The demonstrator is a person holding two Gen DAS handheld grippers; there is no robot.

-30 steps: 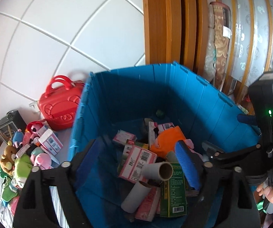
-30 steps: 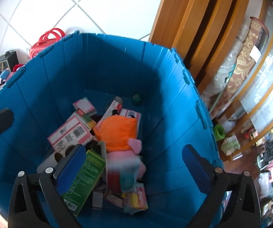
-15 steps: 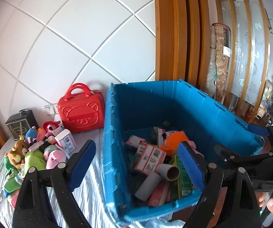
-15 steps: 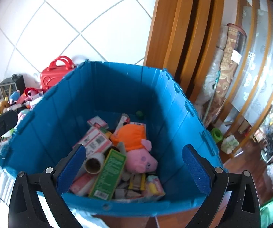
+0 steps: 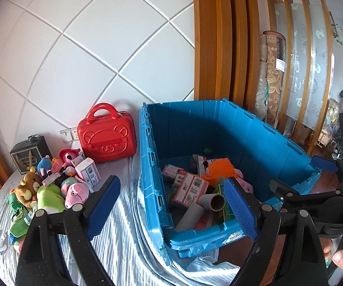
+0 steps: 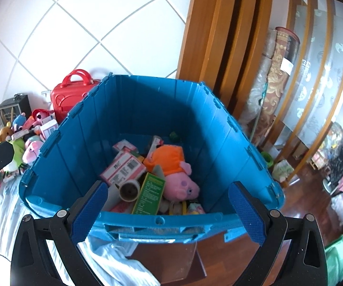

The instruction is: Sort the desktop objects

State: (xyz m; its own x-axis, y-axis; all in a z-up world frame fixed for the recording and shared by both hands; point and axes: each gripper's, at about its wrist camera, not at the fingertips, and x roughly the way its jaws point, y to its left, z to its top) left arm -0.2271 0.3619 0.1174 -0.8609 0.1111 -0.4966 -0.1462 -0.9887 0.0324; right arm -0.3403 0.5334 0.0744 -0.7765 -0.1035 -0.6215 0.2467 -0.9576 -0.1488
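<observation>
Two hand-held grippers back away, empty.
Both (image 5: 171,202) (image 6: 166,209) gape wide above the big blue plastic bin (image 6: 64,143); more toys wait.

Blue bin (image 6: 80,143), pink pig plush (image 6: 182,187) in orange, green box (image 6: 150,195) inside, red bear-embossed case (image 5: 107,139) beside, white-and-grey striped cloth (image 5: 121,245) beneath.

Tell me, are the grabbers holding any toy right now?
No. The left gripper and the right gripper are both open, with nothing between their jaws. The toys lie loose in the blue bin.
</observation>
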